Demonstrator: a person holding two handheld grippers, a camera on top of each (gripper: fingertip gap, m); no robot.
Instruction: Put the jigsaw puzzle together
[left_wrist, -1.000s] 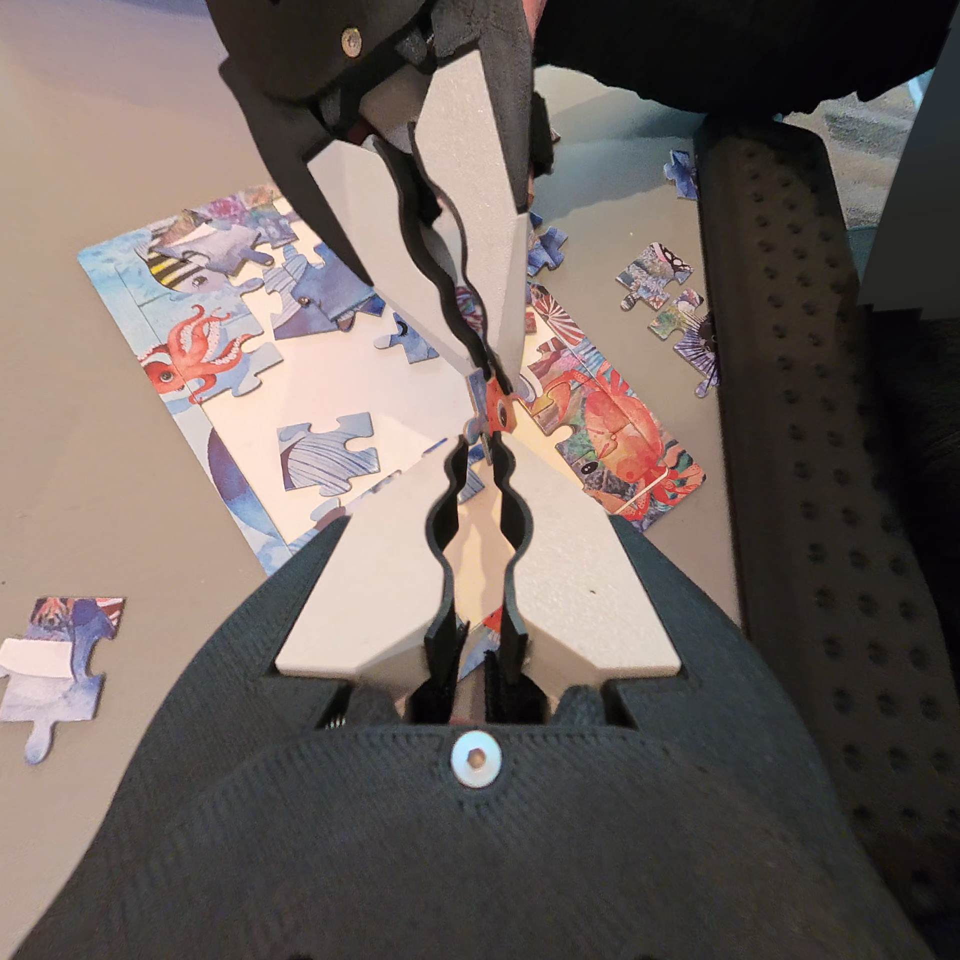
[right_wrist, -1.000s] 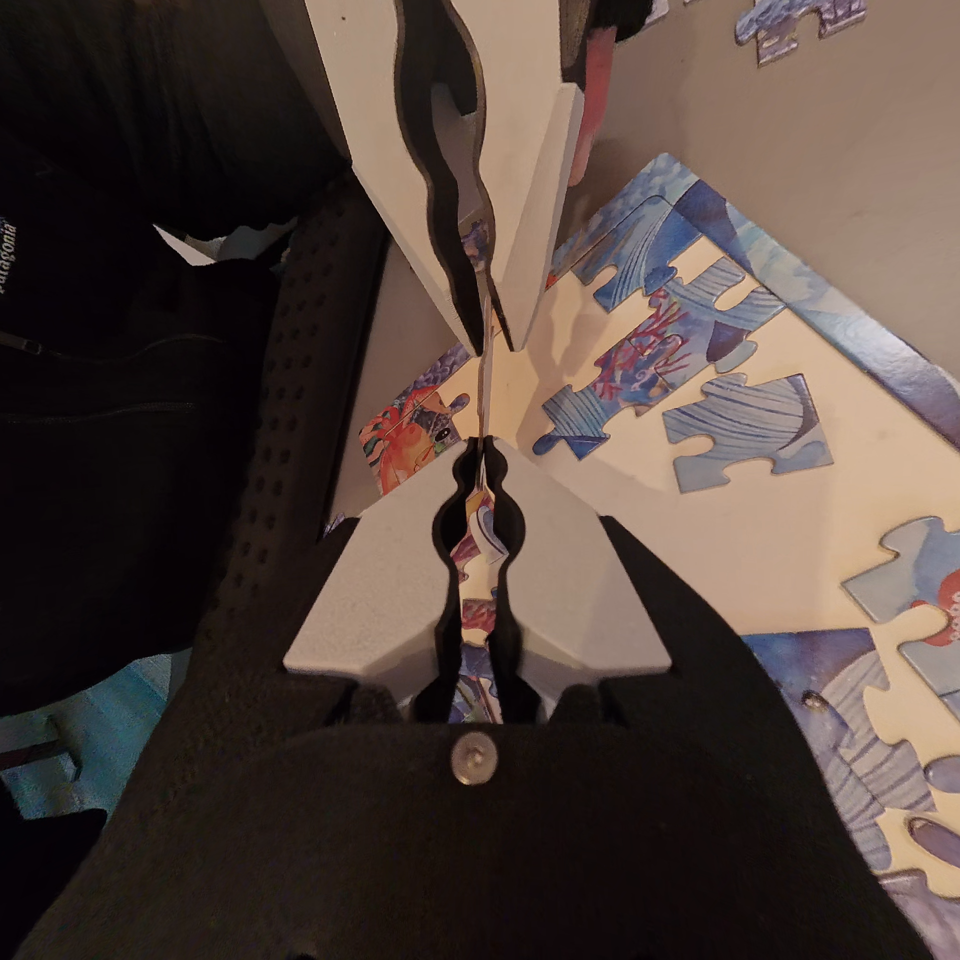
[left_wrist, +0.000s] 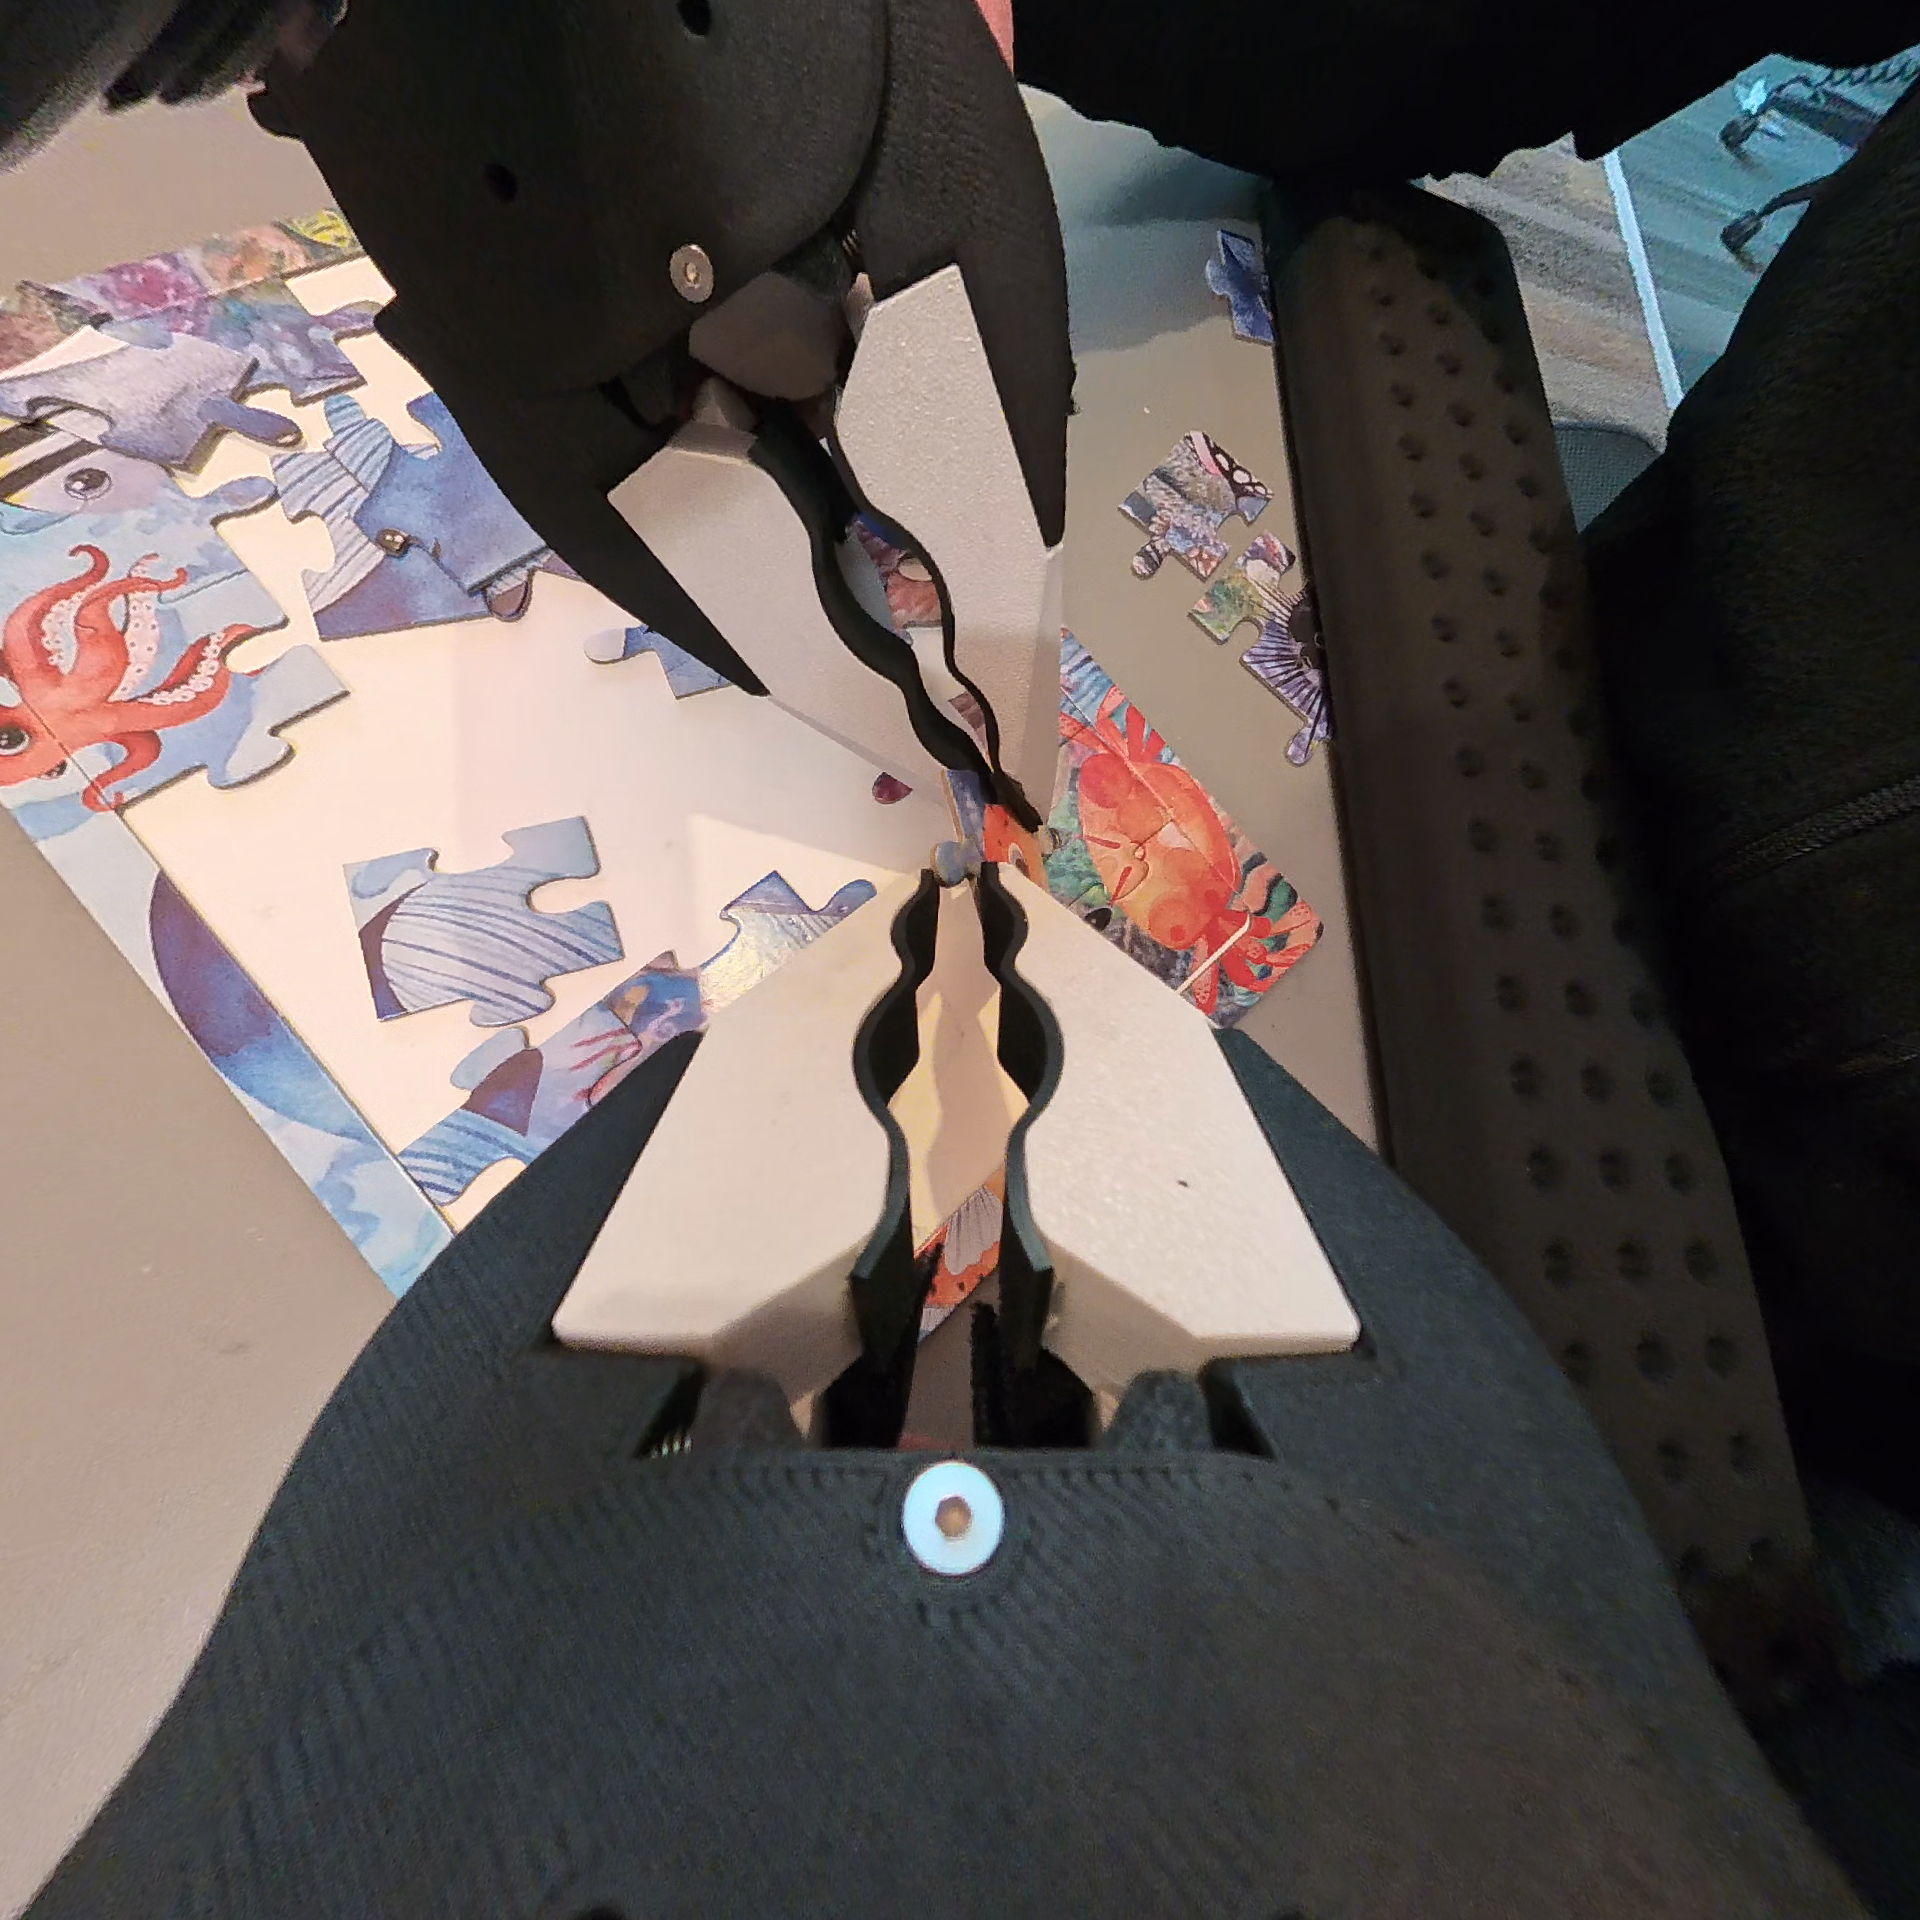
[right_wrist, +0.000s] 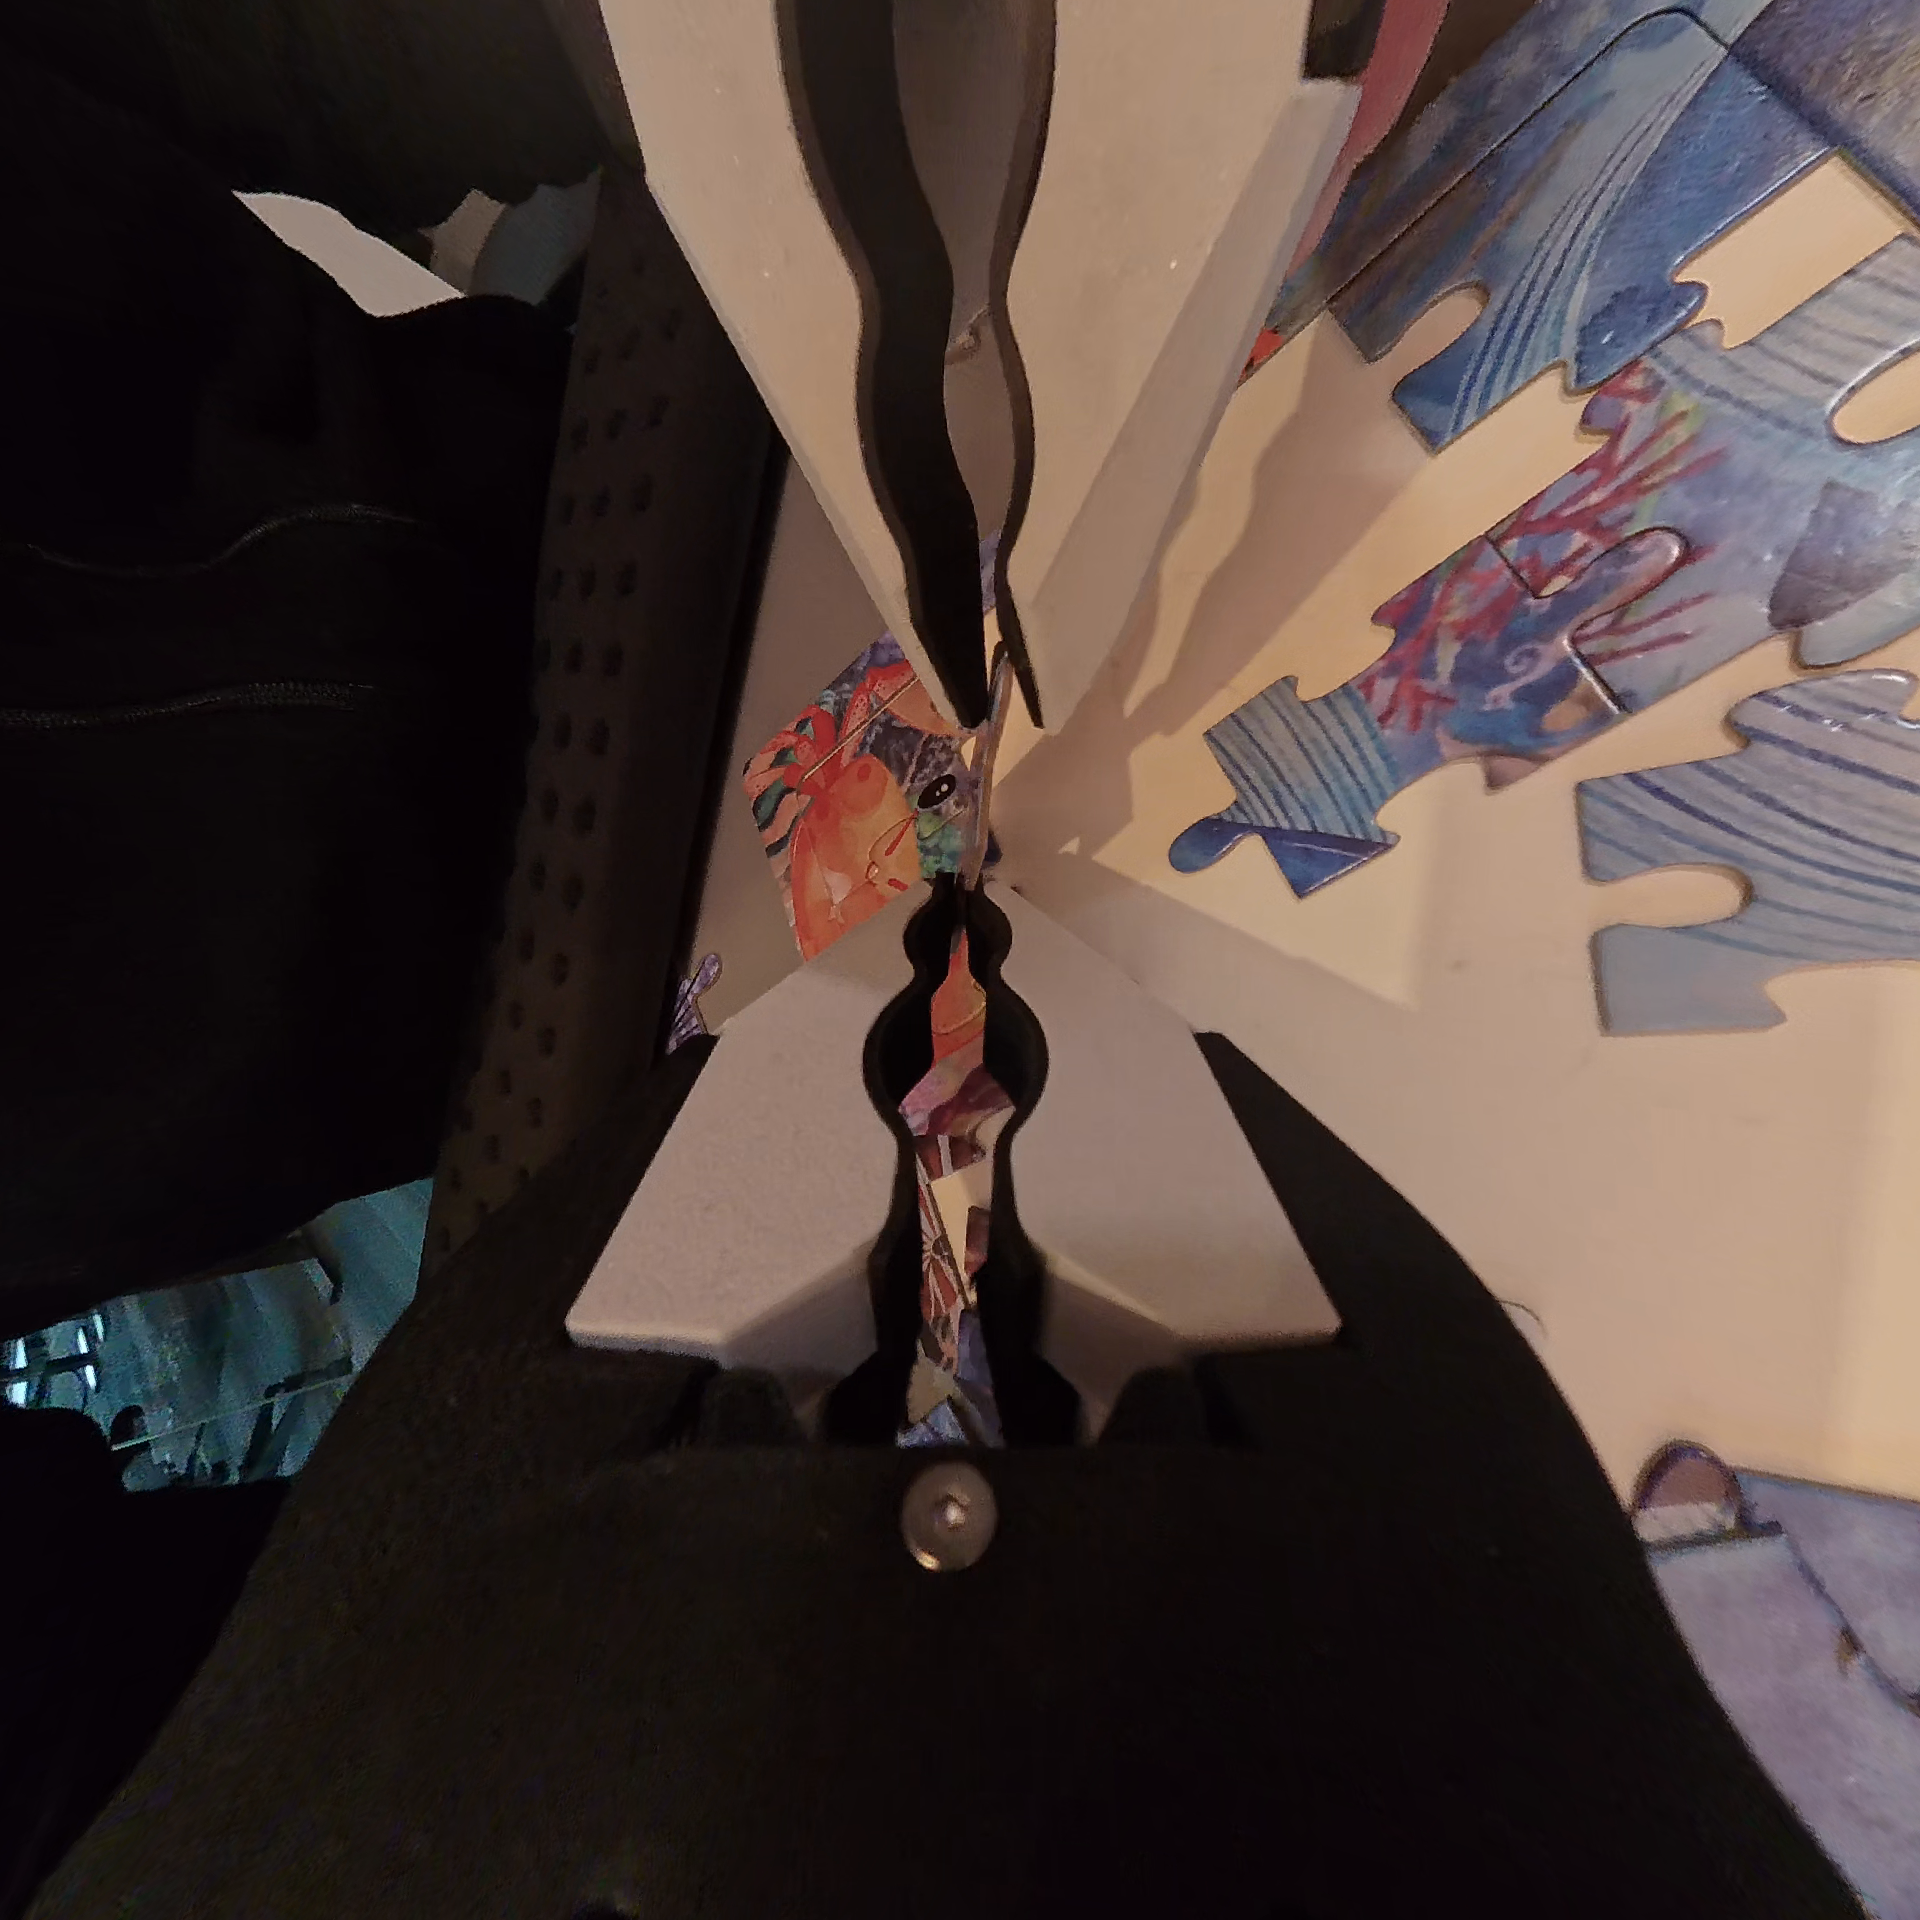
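Puzzle piece held on edge at frame centre, pinched between right gripper tips; left gripper fingers slightly parted just below it, above puzzle board.

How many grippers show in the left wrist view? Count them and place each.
2. The left gripper fills the bottom edge; the right gripper points down from the top, jaws shut on a puzzle piece.
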